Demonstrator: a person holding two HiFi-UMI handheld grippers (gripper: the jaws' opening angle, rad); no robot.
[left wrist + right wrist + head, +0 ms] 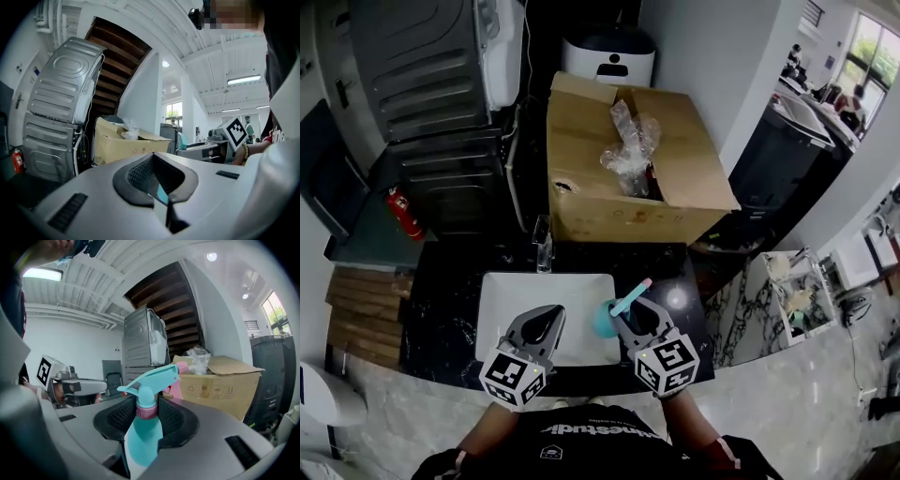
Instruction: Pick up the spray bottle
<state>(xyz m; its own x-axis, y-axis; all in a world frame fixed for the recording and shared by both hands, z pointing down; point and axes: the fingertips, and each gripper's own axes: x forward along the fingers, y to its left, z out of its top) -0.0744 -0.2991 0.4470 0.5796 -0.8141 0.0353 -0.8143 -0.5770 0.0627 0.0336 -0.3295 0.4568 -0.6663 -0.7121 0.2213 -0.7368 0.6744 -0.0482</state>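
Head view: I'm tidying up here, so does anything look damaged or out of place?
The cardboard box beyond the sink stands out. It has a torn hole high on its front face near the left corner, its flaps stand open, and crumpled plastic wrap pokes out of the top.

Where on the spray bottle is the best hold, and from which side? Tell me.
Grip the spray bottle at its narrow neck, around the pink collar, coming in level from behind the nozzle. The wider trigger head above should stop it slipping down through the jaws. The right gripper holds it this way, upright.
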